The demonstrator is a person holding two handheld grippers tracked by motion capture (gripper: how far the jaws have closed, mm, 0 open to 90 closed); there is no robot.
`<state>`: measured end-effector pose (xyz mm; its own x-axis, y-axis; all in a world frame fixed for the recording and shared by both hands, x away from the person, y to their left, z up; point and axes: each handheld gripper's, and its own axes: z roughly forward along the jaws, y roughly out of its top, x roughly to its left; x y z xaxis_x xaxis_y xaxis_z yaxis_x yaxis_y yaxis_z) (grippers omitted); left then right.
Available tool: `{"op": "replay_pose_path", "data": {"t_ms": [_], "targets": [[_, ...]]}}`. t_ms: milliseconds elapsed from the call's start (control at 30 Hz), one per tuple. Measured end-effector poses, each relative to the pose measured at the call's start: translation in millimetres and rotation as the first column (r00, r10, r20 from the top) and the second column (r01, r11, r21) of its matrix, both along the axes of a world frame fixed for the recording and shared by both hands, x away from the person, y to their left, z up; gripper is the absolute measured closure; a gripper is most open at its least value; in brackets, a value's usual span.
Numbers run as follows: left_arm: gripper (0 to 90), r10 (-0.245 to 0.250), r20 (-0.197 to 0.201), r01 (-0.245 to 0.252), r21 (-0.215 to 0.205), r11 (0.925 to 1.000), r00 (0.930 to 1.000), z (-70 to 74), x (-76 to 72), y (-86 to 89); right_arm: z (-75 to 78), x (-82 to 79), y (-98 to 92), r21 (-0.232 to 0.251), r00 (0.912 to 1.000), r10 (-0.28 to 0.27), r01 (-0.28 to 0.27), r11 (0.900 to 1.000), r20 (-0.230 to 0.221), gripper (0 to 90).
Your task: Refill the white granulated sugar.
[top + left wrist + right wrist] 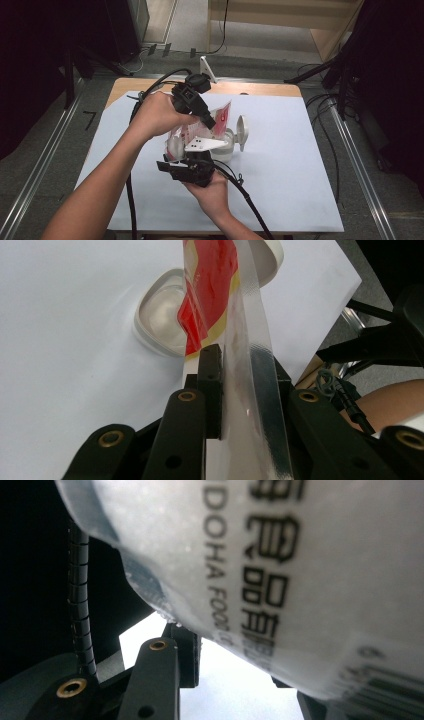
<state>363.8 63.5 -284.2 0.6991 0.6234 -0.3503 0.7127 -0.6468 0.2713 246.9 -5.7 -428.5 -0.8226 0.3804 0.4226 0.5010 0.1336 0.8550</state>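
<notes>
A red and white printed pouch (220,119) hangs tilted between both grippers above the white sheet. My left gripper (209,122) comes from above and is shut on the pouch's clear sealed edge (250,340). The right gripper (182,156) reaches up from below with its jaws shut on the pouch's white lower end (300,580), where black lettering shows. Just beneath the pouch stands a white tub (226,149), (160,322) with its hinged lid (241,131) flipped open to the right. The tub's inside looks pale; what it contains I cannot tell.
A white sheet (280,175) covers most of the wooden table (260,89). Black cables (250,205) trail from both grippers toward the near edge. A small white stand (207,67) sits at the table's far edge. Metal rails (45,155) run along both sides.
</notes>
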Motion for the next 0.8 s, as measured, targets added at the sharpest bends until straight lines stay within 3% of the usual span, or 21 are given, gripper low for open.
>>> {"op": "replay_pose_path", "data": {"t_ms": [133,600,800], "targets": [[77.6,0.008,-0.002,-0.008,-0.008,0.9999,1.0000,1.4,0.5,-0.5,1.9,0.5,0.1,0.008,1.0000,0.005,-0.005,1.000,-0.004,64.3],[78.3,0.012,-0.013,-0.012,-0.003,0.9999,0.9998,2.0,3.2,-2.8,4.9,-0.6,0.1,-0.034,0.9994,0.011,-0.009,0.999,0.033,64.9],[78.0,0.012,-0.017,-0.012,-0.001,0.9999,0.9998,1.6,3.6,-3.7,5.0,0.6,-0.4,-0.023,0.9998,0.005,-0.004,1.000,0.018,69.8]]}}
